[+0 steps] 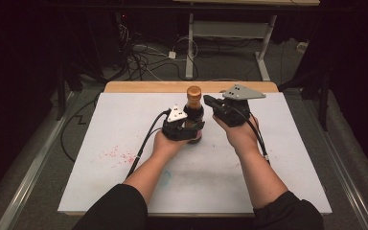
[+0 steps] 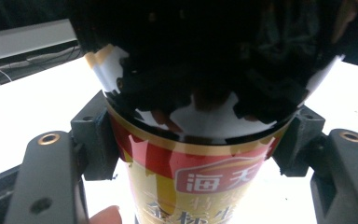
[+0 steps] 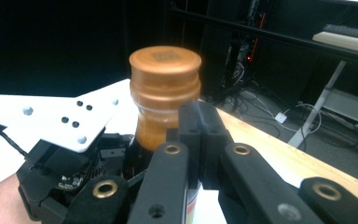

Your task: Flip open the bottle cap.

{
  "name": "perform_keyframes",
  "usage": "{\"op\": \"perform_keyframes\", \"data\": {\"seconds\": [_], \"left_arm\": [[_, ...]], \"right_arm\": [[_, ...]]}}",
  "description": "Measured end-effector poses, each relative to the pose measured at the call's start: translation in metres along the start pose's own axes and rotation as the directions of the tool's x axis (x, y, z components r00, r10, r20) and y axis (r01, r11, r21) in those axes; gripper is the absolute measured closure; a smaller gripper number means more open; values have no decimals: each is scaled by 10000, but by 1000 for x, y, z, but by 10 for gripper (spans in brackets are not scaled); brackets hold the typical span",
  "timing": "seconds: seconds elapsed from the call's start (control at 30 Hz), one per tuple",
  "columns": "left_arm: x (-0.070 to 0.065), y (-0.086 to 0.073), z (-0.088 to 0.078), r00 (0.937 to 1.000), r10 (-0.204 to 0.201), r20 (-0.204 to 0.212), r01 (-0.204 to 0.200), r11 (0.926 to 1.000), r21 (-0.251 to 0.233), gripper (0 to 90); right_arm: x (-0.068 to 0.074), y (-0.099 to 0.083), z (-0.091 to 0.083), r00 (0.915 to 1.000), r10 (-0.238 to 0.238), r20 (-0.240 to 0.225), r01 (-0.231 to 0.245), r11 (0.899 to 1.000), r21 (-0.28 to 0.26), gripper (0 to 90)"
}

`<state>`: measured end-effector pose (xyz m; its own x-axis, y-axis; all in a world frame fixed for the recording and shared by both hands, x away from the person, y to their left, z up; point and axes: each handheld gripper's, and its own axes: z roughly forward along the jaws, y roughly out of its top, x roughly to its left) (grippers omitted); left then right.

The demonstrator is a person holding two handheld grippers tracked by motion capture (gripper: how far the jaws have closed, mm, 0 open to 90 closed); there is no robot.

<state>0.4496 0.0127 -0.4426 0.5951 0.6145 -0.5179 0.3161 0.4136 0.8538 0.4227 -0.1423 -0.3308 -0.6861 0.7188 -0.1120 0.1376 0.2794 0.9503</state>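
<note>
Glass, by the look of it: dark sauce bottle (image 1: 193, 115) stands upright near the middle of the white table (image 1: 124, 120), copper-coloured screw cap (image 3: 165, 70) on top. Left gripper (image 1: 188, 130) is clamped around the lower body, jaws pressing both sides of the red-and-gold label (image 2: 200, 182). Right gripper (image 3: 199, 135) has its jaws fully closed with nothing between them, tips just beside the neck under the cap. My read: full bottle, heavy and rigid, slick on the glossy label, breaks if dropped. Body grip low down is the right place to steady it; cap's ridged skirt is the spot for twisting, but closed jaws must open first. Risk: bottle rotating inside the left jaws.
</note>
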Motion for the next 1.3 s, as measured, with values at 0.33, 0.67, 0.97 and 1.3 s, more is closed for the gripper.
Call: {"op": "perform_keyframes", "data": {"seconds": [0.33,0.67,0.97,1.3], "left_arm": [[0,0,0,10000,-5,-7,5,10000,-14,286],[-1,-1,1,10000,-67,-7,67,9999,-118,287],[-2,-2,1,10000,-48,-67,47,9998,-184,289],[-3,-2,2,9998,-23,-211,17,9996,-290,292]], "right_arm": [[2,7,3,9998,-192,-1,192,9997,138,900],[2,11,3,9997,-257,-45,258,9991,342,900],[0,19,3,9994,-319,-140,329,9965,769,900],[0,24,3,9993,-374,-78,380,9942,1010,900]]}}
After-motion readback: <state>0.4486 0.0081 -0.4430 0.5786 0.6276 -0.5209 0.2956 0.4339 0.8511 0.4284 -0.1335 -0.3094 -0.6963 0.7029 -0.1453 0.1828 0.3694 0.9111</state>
